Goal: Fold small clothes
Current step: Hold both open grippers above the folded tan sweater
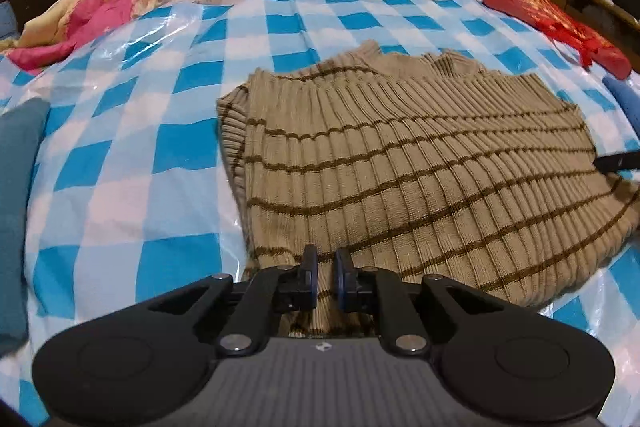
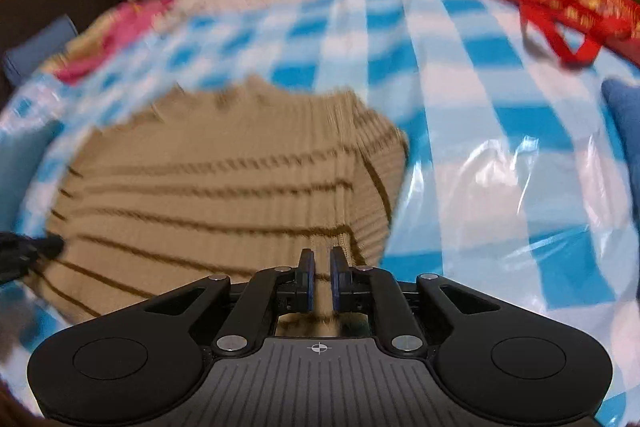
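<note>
A beige ribbed sweater (image 1: 400, 155) with thin brown stripes lies flat on a blue-and-white checked plastic sheet (image 1: 140, 147), collar toward the far side. My left gripper (image 1: 326, 255) sits at the near hem by the sweater's left corner, its pads nearly together with knit pinched between them. The right wrist view is blurred. In it the sweater (image 2: 220, 179) fills the left half and my right gripper (image 2: 322, 255) is shut on the near hem by the folded right side. The other gripper's dark tip shows at each view's edge: the right gripper (image 1: 616, 163) and the left gripper (image 2: 36, 249).
The checked sheet (image 2: 480, 147) covers a bed. A red bag (image 1: 552, 23) lies at the far right and crumpled pink bedding (image 1: 80, 19) at the far left. A teal cloth (image 1: 16, 207) lies at the left edge, a blue one (image 1: 624, 99) at the right. Wooden wardrobes stand behind.
</note>
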`<state>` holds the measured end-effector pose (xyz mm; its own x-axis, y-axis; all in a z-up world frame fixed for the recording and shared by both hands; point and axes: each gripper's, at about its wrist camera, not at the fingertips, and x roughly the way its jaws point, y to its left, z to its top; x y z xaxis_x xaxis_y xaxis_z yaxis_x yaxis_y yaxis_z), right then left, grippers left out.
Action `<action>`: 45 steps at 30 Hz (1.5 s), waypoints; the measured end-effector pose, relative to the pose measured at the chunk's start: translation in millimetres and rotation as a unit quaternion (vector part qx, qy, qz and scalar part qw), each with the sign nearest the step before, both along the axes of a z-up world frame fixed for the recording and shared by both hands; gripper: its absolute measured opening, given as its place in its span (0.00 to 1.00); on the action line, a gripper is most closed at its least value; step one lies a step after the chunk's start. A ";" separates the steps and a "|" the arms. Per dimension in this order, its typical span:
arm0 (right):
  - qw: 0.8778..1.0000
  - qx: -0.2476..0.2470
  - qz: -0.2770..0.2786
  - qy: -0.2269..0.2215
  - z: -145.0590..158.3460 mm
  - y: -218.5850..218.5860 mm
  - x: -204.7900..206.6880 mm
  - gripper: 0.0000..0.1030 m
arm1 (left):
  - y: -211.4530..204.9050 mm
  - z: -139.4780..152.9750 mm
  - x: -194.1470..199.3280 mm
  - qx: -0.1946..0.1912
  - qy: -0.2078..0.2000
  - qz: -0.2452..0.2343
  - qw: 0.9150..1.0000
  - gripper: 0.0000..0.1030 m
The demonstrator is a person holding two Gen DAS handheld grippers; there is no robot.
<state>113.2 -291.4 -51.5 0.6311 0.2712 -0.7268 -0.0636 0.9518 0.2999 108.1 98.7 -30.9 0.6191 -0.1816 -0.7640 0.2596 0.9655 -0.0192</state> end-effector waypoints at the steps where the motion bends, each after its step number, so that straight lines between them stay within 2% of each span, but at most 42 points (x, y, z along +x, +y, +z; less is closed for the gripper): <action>1: 1.000 -0.005 0.001 -0.002 1.6 1.1 -0.3 0.10 | 1.1 3.0 -2.4 -0.001 -0.003 0.003 1.000 0.23; 4: 1.000 -0.003 -0.004 -0.010 11.9 1.0 -3.8 0.11 | 6.3 11.7 -10.8 -0.005 -0.013 0.014 1.000 0.23; 8: 0.999 0.004 -0.002 -0.040 28.4 7.0 -13.3 0.11 | 14.0 14.8 -20.3 -0.032 -0.020 0.037 0.999 0.23; 12: 0.999 0.014 0.025 -0.038 35.0 25.2 -7.3 0.11 | 13.9 -2.9 -20.5 -0.030 0.005 0.051 0.998 0.23; 19: 0.995 0.021 0.085 -0.040 46.3 83.1 3.9 0.14 | 23.0 9.0 -34.2 -0.068 -0.020 0.071 0.995 0.24; 22: 0.994 0.026 0.098 -0.042 45.0 102.4 7.0 0.14 | 25.9 -0.4 -32.4 -0.066 -0.005 0.076 0.995 0.24; 27: 0.996 -0.003 0.092 -0.003 22.6 108.6 19.7 0.12 | 24.3 -0.1 -32.6 -0.061 0.001 0.074 0.995 0.24; 29: 0.996 0.001 0.084 0.003 25.9 106.4 19.2 0.13 | 24.1 1.5 -36.1 -0.062 -0.002 0.072 0.995 0.24; 33: 0.996 -0.006 0.088 -0.014 41.3 109.8 15.5 0.15 | 27.3 5.8 -40.9 -0.084 -0.006 0.084 0.993 0.25; 37: 0.995 -0.002 0.092 -0.022 45.1 117.1 19.1 0.16 | 29.5 9.0 -46.5 -0.087 -0.024 0.096 0.991 0.26; 42: 0.995 -0.011 0.100 -0.004 31.8 126.3 26.7 0.16 | 31.9 -3.0 -39.8 -0.089 0.008 0.105 0.990 0.27; 45: 0.995 -0.008 0.098 0.000 33.8 124.6 26.8 0.16 | 30.2 -2.1 -39.9 -0.084 0.008 0.106 0.991 0.27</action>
<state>140.0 -166.8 -17.7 0.5680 0.3765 -0.7319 -0.2478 0.9262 0.2841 68.2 128.9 -33.0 0.6445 -0.1751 -0.7443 0.0500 0.9810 -0.1875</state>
